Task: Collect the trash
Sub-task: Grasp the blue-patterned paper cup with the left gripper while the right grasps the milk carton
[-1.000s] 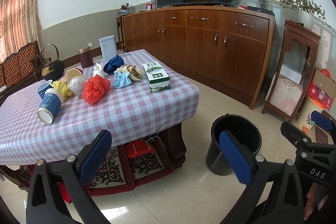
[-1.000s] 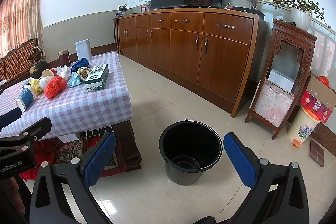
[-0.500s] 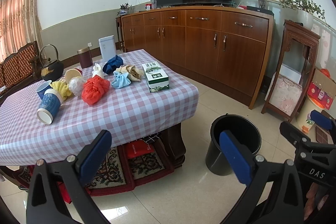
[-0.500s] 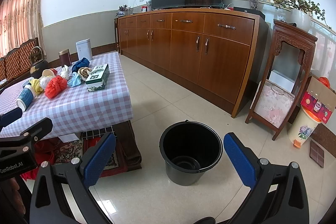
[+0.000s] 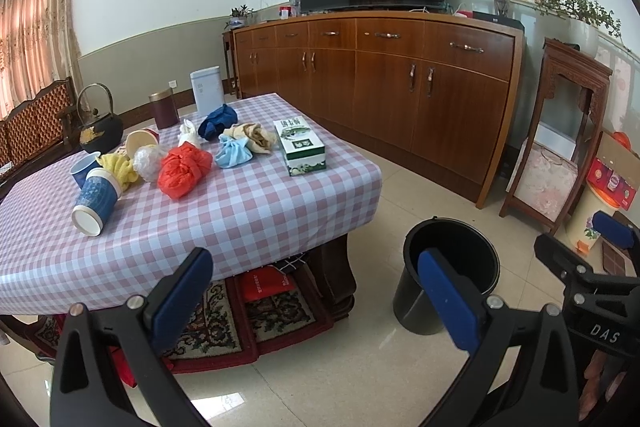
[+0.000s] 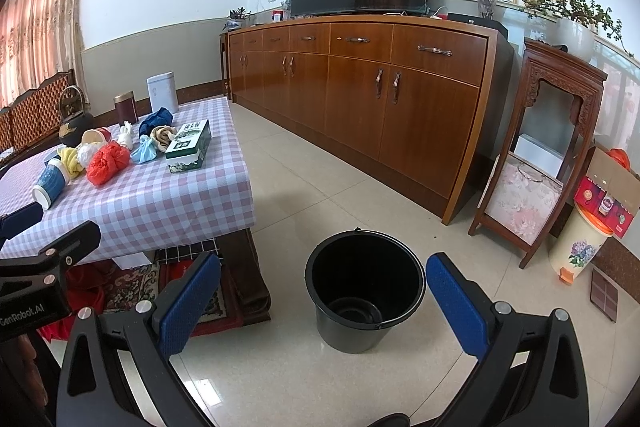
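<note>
Crumpled trash lies on the checked table (image 5: 248,211): a red bag (image 5: 184,169), a light blue wad (image 5: 234,155), a yellow wad (image 5: 118,167), a clear bag (image 5: 148,159), a dark blue wad (image 5: 218,121) and a tan wad (image 5: 256,137). A blue paper cup (image 5: 96,201) lies on its side. An empty black bucket (image 6: 364,291) stands on the floor right of the table. My left gripper (image 5: 316,293) is open, held low in front of the table. My right gripper (image 6: 324,301) is open, in front of the bucket. Both hold nothing.
A green tissue box (image 5: 300,147), a black kettle (image 5: 98,129), a brown tin (image 5: 164,109) and a white canister (image 5: 206,87) also stand on the table. A long wooden sideboard (image 6: 360,87) with a TV lines the far wall. A carved stand (image 6: 540,155) is at right.
Both views have shifted very slightly; the grippers stay open and nothing on the table has moved.
</note>
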Action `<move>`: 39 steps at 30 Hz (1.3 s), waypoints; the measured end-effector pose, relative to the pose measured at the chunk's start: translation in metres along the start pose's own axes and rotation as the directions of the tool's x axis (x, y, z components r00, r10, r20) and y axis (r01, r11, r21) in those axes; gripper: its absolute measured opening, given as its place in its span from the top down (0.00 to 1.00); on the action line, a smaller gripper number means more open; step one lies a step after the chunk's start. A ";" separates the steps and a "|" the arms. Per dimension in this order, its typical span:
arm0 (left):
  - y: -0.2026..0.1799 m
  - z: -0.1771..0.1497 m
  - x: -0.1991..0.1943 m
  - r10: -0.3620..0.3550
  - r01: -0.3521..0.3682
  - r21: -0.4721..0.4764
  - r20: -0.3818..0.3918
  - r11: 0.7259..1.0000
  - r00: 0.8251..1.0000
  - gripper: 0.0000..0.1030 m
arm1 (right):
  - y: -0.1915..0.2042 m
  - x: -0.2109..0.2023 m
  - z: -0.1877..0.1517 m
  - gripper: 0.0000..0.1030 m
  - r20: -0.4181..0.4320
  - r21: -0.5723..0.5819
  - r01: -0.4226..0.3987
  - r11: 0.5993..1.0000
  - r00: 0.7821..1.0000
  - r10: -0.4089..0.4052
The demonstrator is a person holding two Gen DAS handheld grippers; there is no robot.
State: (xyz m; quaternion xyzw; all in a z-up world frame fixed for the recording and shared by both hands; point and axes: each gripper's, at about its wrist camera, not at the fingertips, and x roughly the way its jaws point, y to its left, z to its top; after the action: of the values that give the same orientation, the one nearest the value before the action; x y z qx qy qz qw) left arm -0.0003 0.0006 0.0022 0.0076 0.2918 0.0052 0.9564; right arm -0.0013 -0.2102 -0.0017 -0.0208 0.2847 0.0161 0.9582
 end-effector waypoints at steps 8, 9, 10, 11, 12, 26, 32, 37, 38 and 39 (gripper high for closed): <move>0.028 0.009 0.010 0.064 -0.064 -0.033 -0.003 0.997 0.998 0.00 | 0.016 0.013 0.020 0.00 0.023 -0.043 -0.043 0.998 0.999 0.044; 0.034 0.010 0.012 0.077 -0.078 -0.038 -0.004 0.996 0.997 0.00 | 0.021 0.016 0.023 0.00 0.024 -0.049 -0.055 0.997 0.998 0.056; 0.039 0.011 0.014 0.091 -0.091 -0.044 -0.005 0.995 0.996 0.00 | 0.024 0.018 0.025 0.00 0.025 -0.054 -0.064 0.997 0.998 0.065; 0.045 0.012 0.015 0.102 -0.103 -0.053 -0.006 0.993 0.995 0.00 | 0.028 0.021 0.027 0.00 0.025 -0.061 -0.074 0.995 0.997 0.075; 0.053 0.013 0.017 0.114 -0.114 -0.063 -0.007 0.991 0.993 0.00 | 0.036 0.025 0.031 0.00 0.021 -0.073 -0.087 0.994 0.996 0.089; 0.170 0.019 0.040 0.336 -0.337 -0.168 -0.036 0.927 0.941 0.00 | 0.138 0.079 0.057 0.00 -0.024 -0.199 -0.320 0.926 0.946 0.322; 0.222 0.015 0.051 0.387 -0.394 -0.235 -0.076 0.889 0.919 0.00 | 0.188 0.100 0.071 0.02 -0.030 -0.247 -0.401 0.882 0.913 0.407; 0.246 0.010 0.069 0.408 -0.421 -0.234 -0.104 0.876 0.907 0.00 | 0.208 0.123 0.083 0.04 -0.011 -0.266 -0.357 0.895 0.930 0.367; 0.247 0.009 0.072 0.408 -0.422 -0.236 -0.107 0.876 0.907 0.00 | 0.208 0.128 0.086 0.04 -0.012 -0.260 -0.346 0.901 0.935 0.355; 0.250 0.008 0.077 0.404 -0.418 -0.240 -0.109 0.876 0.908 0.00 | 0.207 0.135 0.088 0.04 -0.016 -0.249 -0.336 0.908 0.939 0.343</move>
State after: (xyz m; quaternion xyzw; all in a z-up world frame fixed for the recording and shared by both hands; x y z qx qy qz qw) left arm 0.0668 0.2519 -0.0293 -0.0553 0.3066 0.2464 0.9177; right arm 0.1511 0.0030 -0.0080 -0.0906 0.2661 0.2180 0.9346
